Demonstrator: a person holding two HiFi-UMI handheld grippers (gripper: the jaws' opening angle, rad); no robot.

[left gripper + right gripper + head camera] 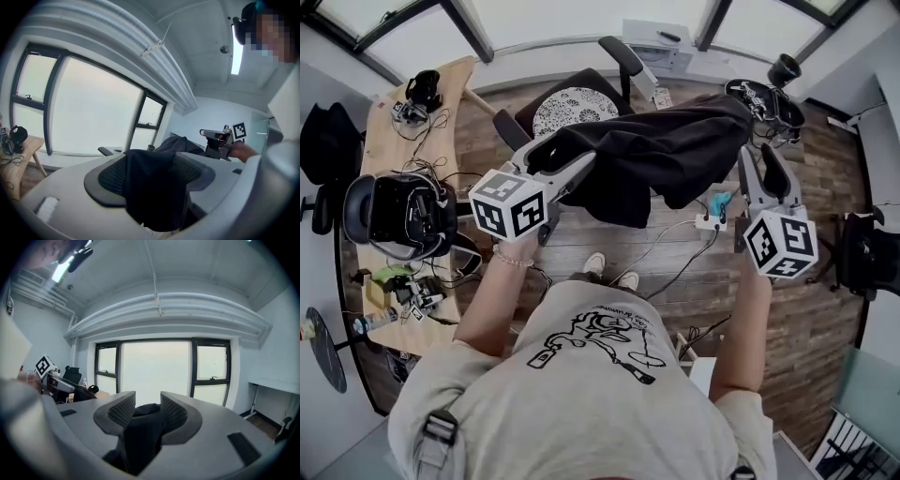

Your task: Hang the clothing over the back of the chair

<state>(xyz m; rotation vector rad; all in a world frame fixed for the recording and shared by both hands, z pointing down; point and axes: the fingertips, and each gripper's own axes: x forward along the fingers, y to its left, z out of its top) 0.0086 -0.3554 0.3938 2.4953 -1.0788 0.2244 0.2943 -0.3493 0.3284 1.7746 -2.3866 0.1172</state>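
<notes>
Standing just on the near side of the office chair (523,117), the person (591,375) held one gripper in each hand, arms stretched forward towards it. The left gripper (567,169) reached in at the chair's left side. Its jaws stood wide apart, and a fold of the black garment (656,155) lay slack between the pads (112,176) without being pinched. The right gripper (764,164) came in at the chair's right side. Its jaws were likewise spread, with a bunch of the same cloth sitting loosely between them and neither pad pressing on it.

The garment spanned from one gripper to the other, draped across the near edge of the chair and hanging down on the person's side. It hid the chair's back, so contact with it could not be made out. Just beyond the cloth showed the chair's white-patterned seat cushion (575,111), and past that an armrest (622,54). A power strip (710,222) lay on the plank floor (675,272) near the chair's right side. A wooden desk (389,141) strewn with cables stood to the chair's left. Windows (157,371) ran along the wall beyond the chair.
</notes>
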